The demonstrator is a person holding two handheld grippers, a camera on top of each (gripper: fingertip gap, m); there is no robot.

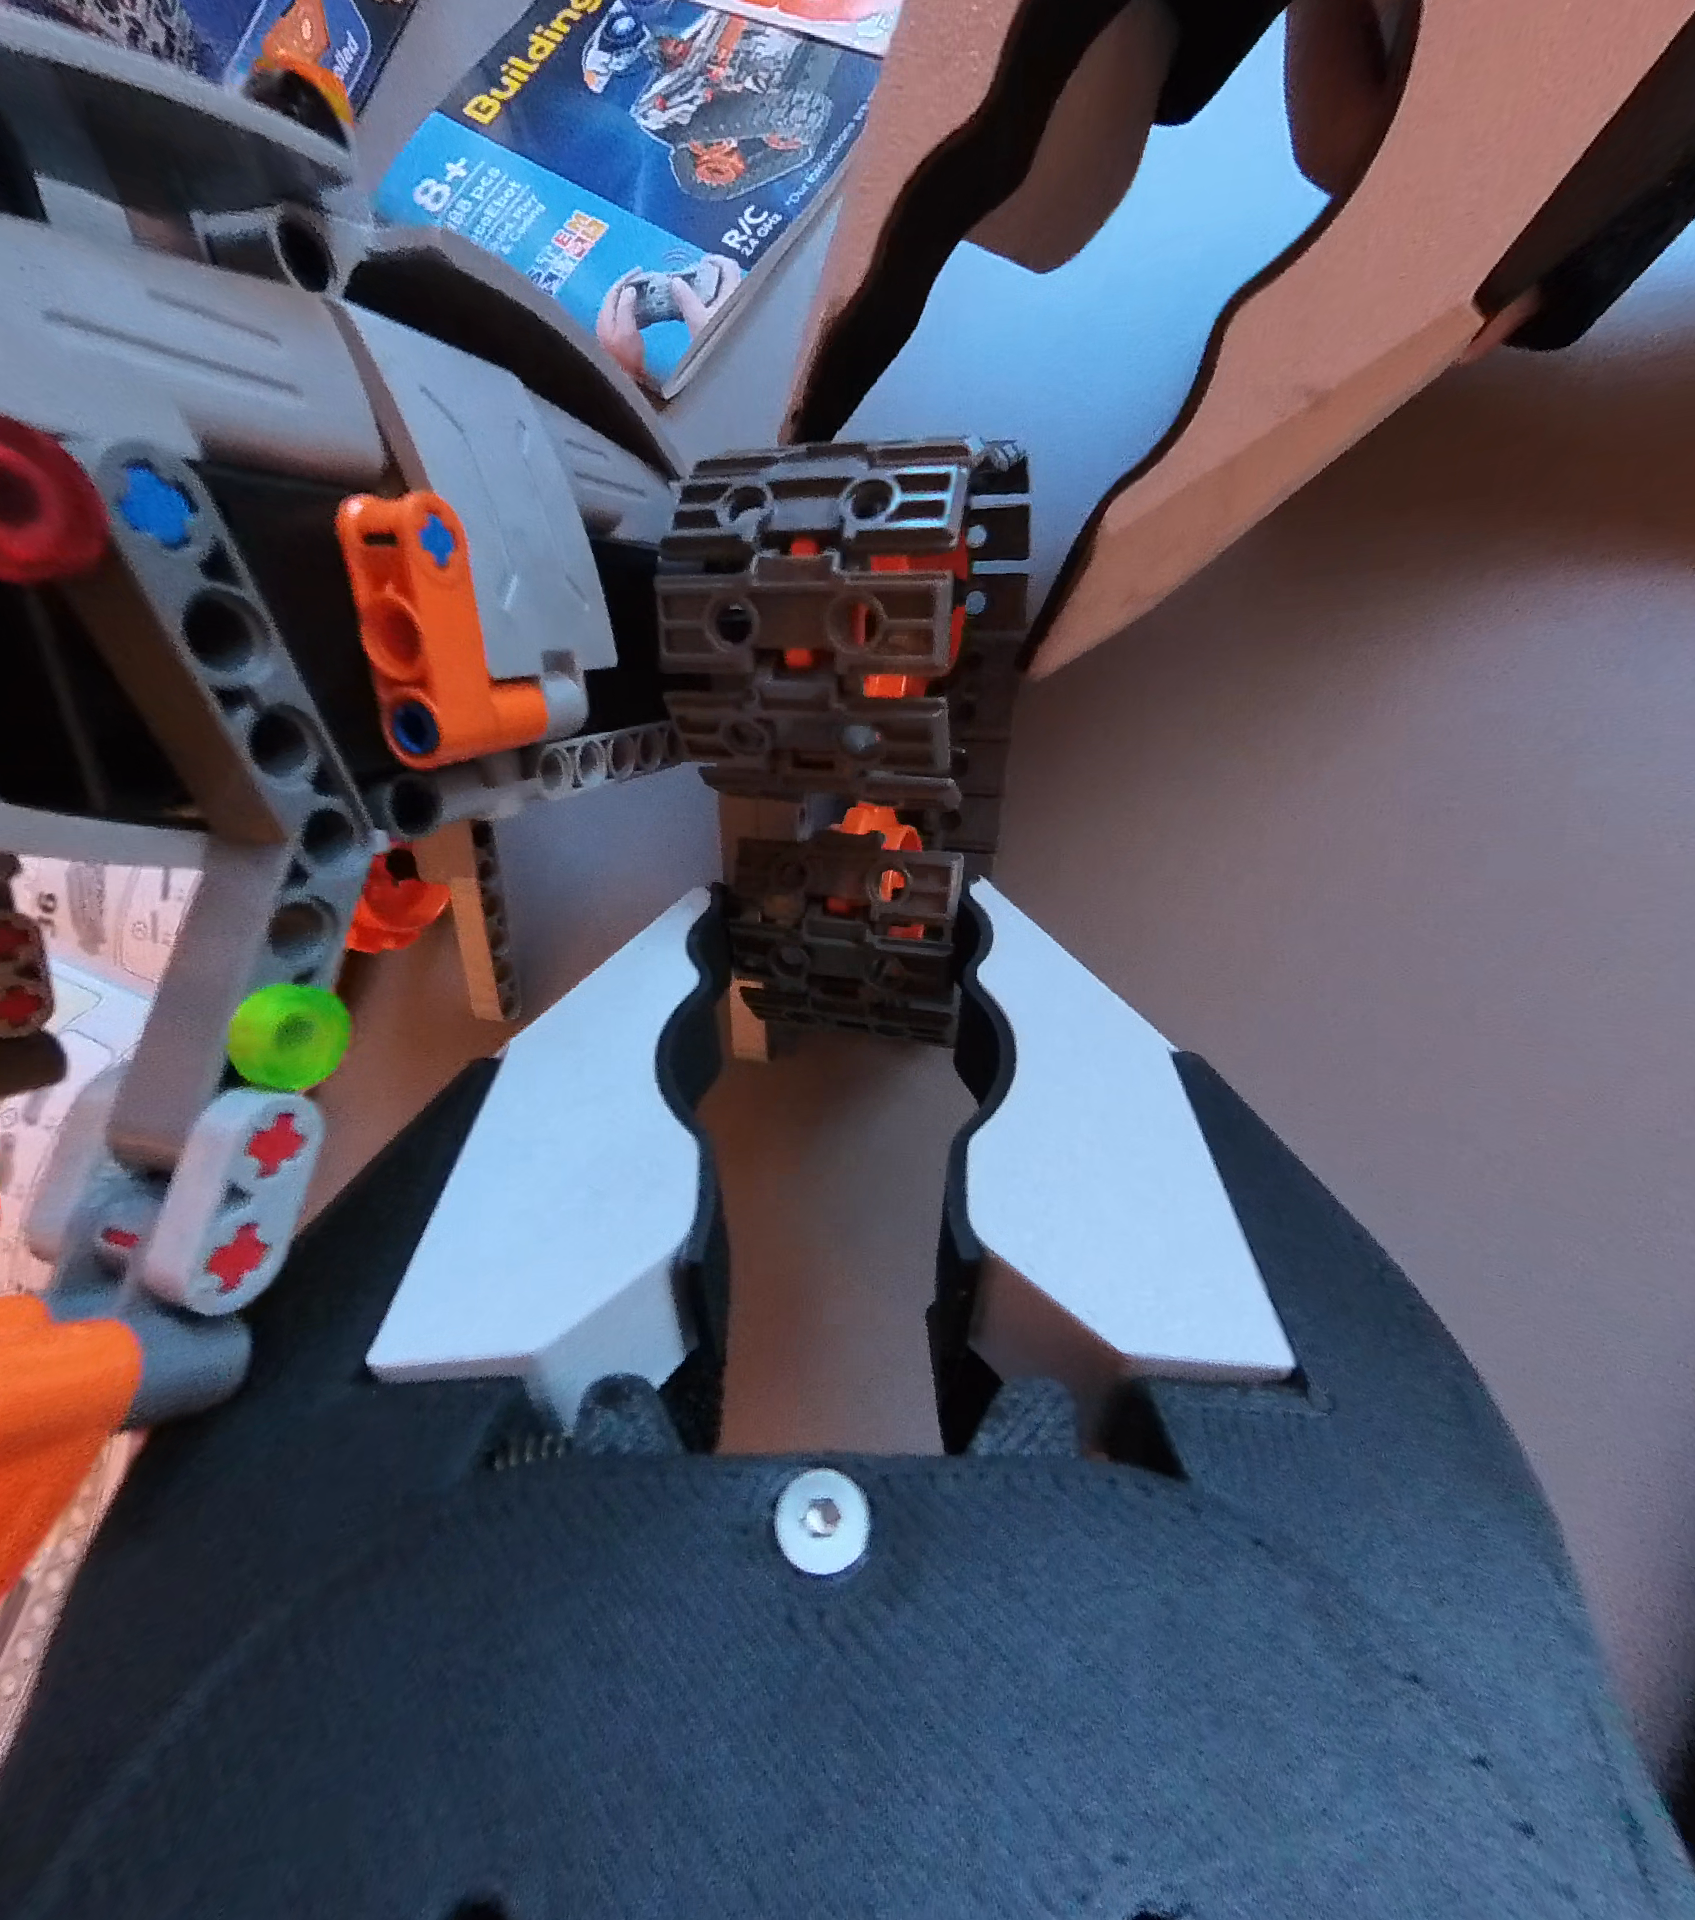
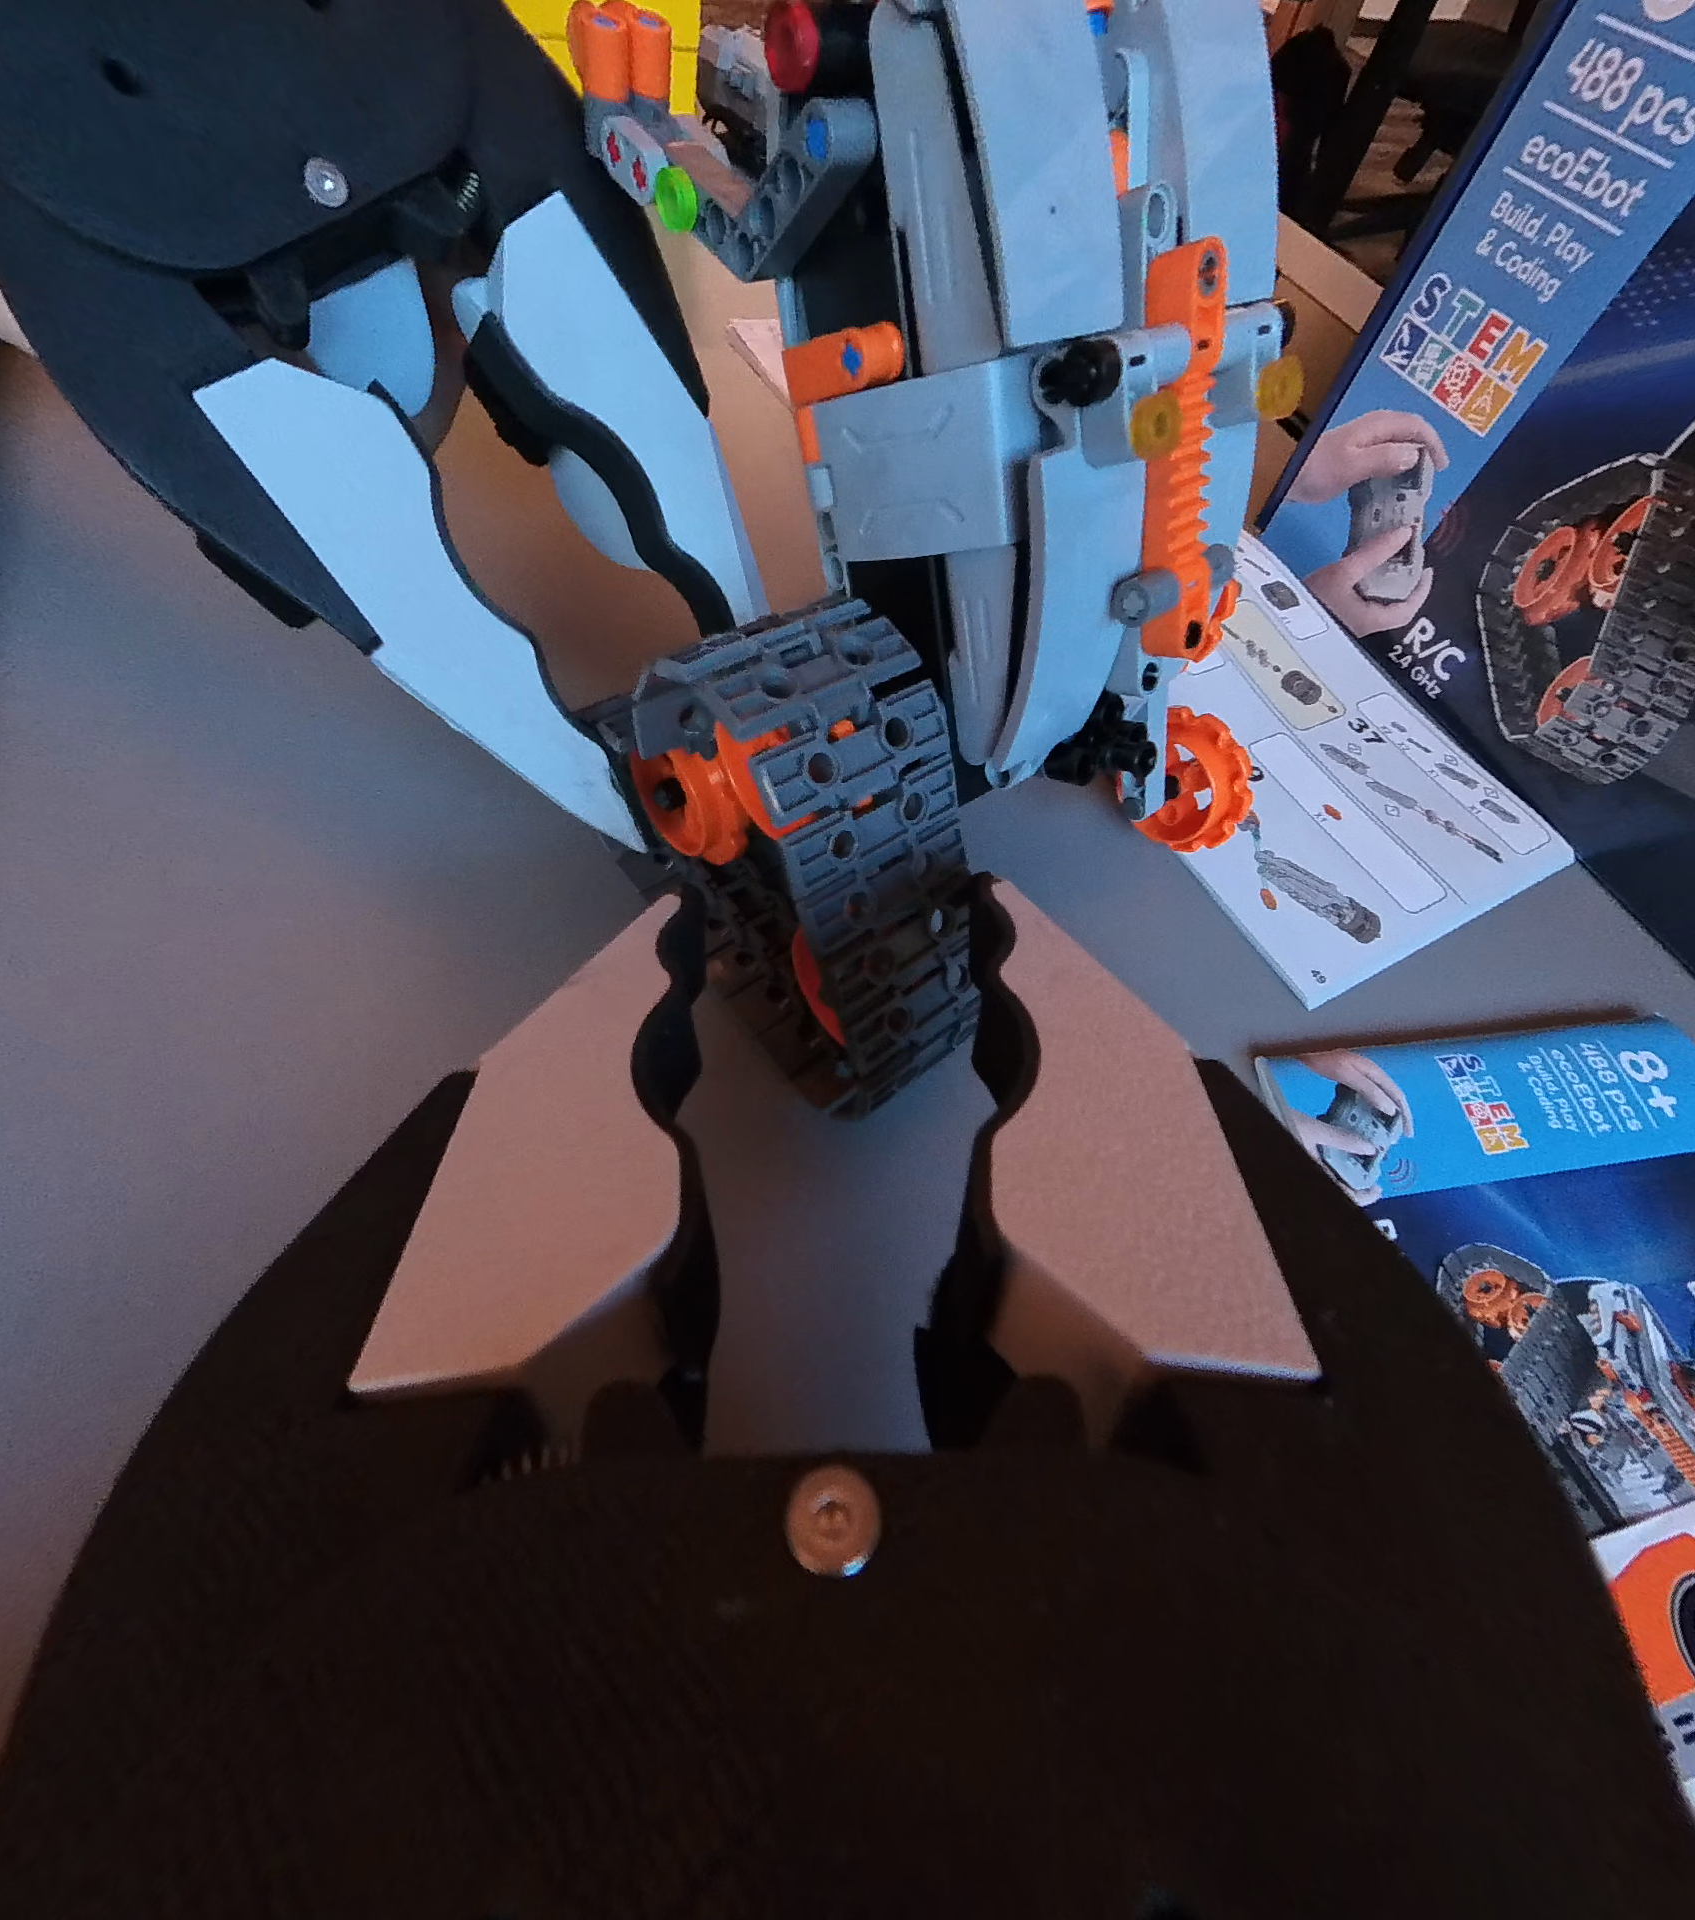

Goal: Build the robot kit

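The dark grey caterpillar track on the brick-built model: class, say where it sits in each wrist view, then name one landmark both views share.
Left wrist view: caterpillar track stands just above centre, its lower end between the left tongs' tips.
Right wrist view: the track is at centre, between the right tongs' tips, with the left tongs reaching it from the upper left.
Shared landmark: the round green stud on the model's grey beam.
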